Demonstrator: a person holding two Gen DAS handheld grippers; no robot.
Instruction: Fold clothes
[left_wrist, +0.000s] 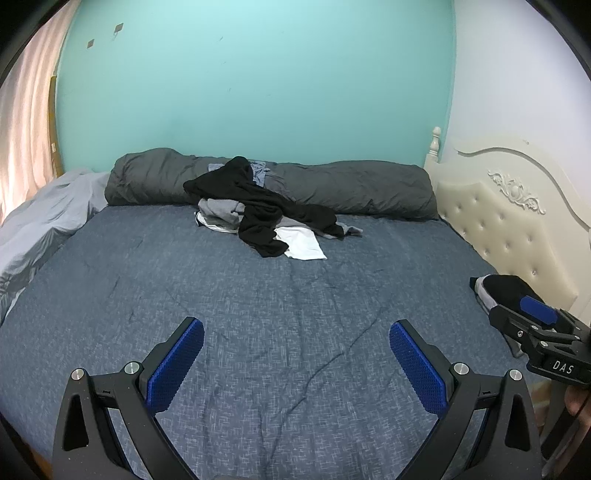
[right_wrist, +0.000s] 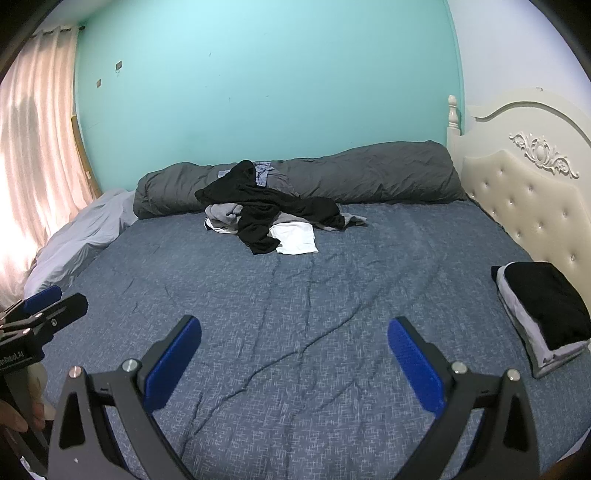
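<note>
A heap of unfolded clothes lies at the far side of the bed, black, grey and white pieces mixed; it also shows in the right wrist view. A stack of folded clothes, black on top of grey, sits at the bed's right edge by the headboard, partly hidden in the left wrist view. My left gripper is open and empty above the blue bedsheet, far from the heap. My right gripper is open and empty, also above the sheet, left of the folded stack.
A rolled dark grey duvet lies along the teal wall. A light grey sheet is bunched at the left by a pink curtain. A cream tufted headboard stands at the right. The blue bedsheet is wrinkled.
</note>
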